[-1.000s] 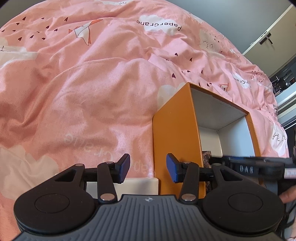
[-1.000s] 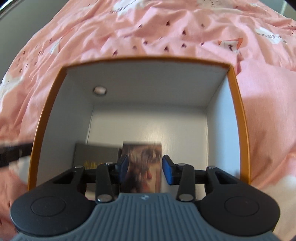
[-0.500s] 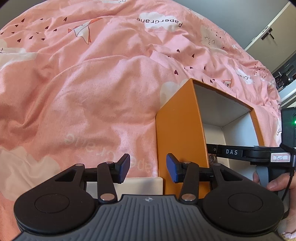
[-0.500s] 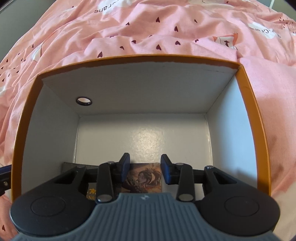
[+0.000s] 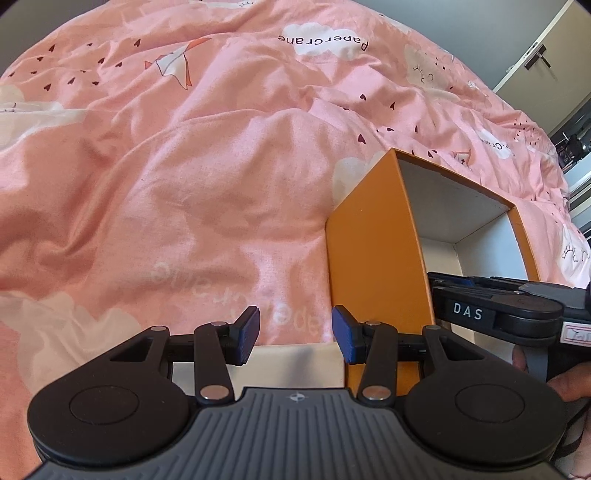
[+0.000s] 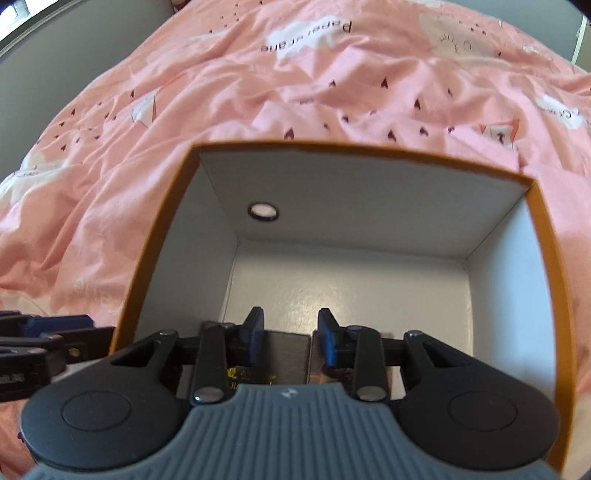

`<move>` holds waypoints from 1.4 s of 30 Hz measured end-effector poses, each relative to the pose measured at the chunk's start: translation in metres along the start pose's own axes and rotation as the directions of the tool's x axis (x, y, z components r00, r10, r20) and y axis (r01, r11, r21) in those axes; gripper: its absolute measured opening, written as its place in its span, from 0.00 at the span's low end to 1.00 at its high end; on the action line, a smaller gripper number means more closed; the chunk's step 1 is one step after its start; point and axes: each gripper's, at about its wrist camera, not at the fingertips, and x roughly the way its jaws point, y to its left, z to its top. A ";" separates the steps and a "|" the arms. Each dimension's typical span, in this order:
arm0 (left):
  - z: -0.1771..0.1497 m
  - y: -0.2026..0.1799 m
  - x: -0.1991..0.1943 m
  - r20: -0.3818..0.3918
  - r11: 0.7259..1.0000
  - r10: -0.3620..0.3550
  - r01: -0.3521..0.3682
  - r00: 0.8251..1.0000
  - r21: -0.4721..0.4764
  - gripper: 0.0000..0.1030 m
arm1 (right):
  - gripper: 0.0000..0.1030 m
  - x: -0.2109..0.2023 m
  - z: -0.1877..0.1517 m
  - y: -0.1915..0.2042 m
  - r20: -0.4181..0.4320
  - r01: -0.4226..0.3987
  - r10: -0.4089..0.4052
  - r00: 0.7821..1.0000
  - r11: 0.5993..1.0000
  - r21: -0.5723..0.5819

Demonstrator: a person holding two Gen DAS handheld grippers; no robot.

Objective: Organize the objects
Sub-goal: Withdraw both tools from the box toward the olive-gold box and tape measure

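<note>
The bedsheet [image 5: 184,166] reads "PaperCrane"; the right tongs [image 5: 466,285] read "DAS".

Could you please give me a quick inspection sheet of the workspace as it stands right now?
Surface: pink printed duvet, rumpled.
Job's things: orange box, open, white inside; dark card and picture card lie flat on its floor.
Clutter: cream flat piece beside the box.
Grippers: left hand-held gripper open, empty, outside the box; right hand-held gripper open, over the cards.
Cables: nothing seen.
Surroundings: grey wall.

Orange box [image 6: 550,280] mouth open; 2 cards [image 6: 286,354] on floor; walls flank.
</note>
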 end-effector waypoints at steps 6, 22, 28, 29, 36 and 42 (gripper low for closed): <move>-0.007 0.008 -0.012 0.020 0.997 0.059 -0.060 0.998 0.055 0.51 | 0.31 0.003 -0.011 -0.003 -0.020 -0.023 0.024 1.000 0.999 0.029; -0.061 0.000 -0.074 0.145 0.970 -0.010 -0.025 0.989 0.240 0.51 | 0.38 -0.127 -0.071 0.078 0.367 0.063 -0.029 0.930 0.995 -0.081; -0.079 0.018 -0.085 0.142 0.968 0.017 -0.052 0.990 0.244 0.51 | 0.40 -0.140 -0.112 0.113 0.426 0.119 -0.049 0.904 0.983 -0.139; -0.081 0.022 -0.086 0.134 0.969 0.022 -0.054 0.991 0.242 0.51 | 0.40 -0.141 -0.118 0.117 0.420 0.124 -0.052 0.906 0.981 -0.146; -0.102 0.045 -0.083 0.019 0.967 0.020 -0.024 1.000 0.253 0.49 | 0.39 -0.132 -0.152 0.155 0.380 0.172 -0.053 0.924 0.943 -0.285; -0.119 0.051 -0.074 -0.052 0.948 0.054 -0.035 0.997 0.316 0.46 | 0.38 -0.109 -0.172 0.181 0.304 0.200 -0.071 0.950 0.885 -0.420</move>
